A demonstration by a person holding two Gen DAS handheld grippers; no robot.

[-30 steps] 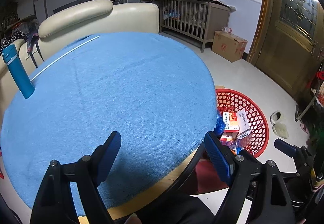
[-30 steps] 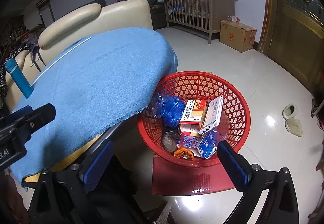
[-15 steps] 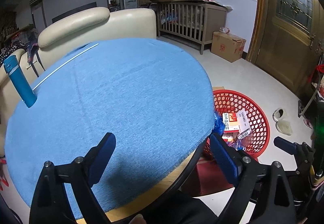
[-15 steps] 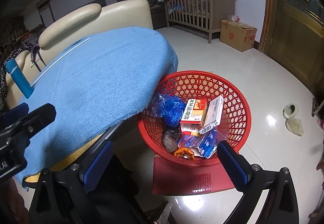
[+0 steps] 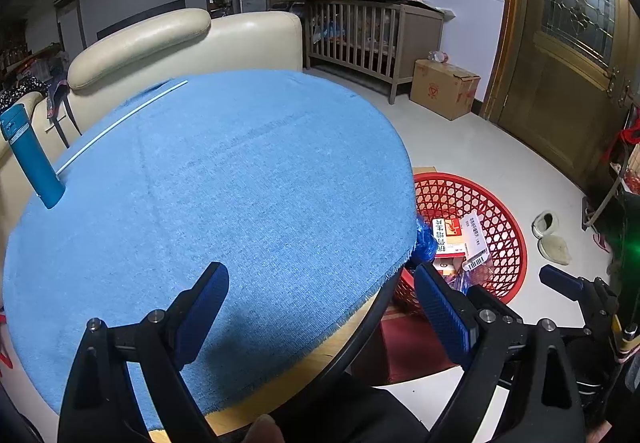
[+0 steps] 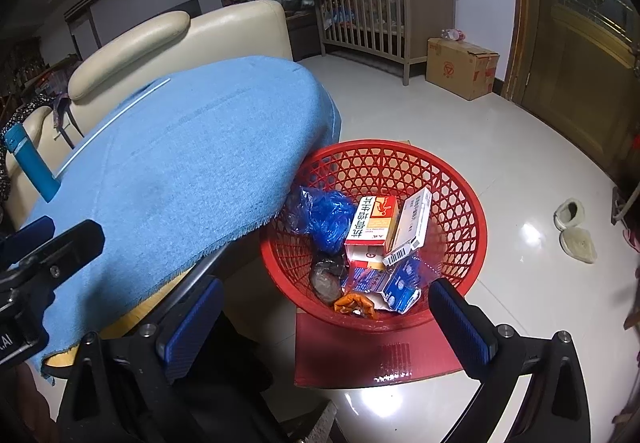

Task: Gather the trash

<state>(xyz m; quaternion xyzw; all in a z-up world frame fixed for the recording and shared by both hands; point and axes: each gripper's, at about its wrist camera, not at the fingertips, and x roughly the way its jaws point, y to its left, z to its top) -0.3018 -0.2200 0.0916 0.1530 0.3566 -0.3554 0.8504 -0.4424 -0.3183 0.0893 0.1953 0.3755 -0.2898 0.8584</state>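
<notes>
A red mesh basket (image 6: 460, 179) stands on the floor beside the round table; it also shows in the left wrist view (image 5: 508, 227). It holds a crumpled blue bag (image 6: 326, 217), a red-and-white box (image 6: 370, 229), a white box (image 6: 412, 225) and several wrappers. My right gripper (image 6: 326, 323) is open and empty, above the basket's near rim. My left gripper (image 5: 320, 307) is open and empty over the near edge of the blue tablecloth (image 5: 224, 179). A blue bottle (image 5: 30, 155) and a thin white rod (image 5: 120, 123) are on the table's far left.
A cream sofa (image 5: 180, 39) stands behind the table. A wooden crib (image 5: 372, 35) and a cardboard box (image 5: 444, 89) are at the back. Slippers (image 6: 576, 227) lie on the white floor to the right. A wooden door (image 5: 568, 55) is at the right.
My left gripper has drawn back and risen slightly, so more of the table shows. My right gripper has barely moved.
</notes>
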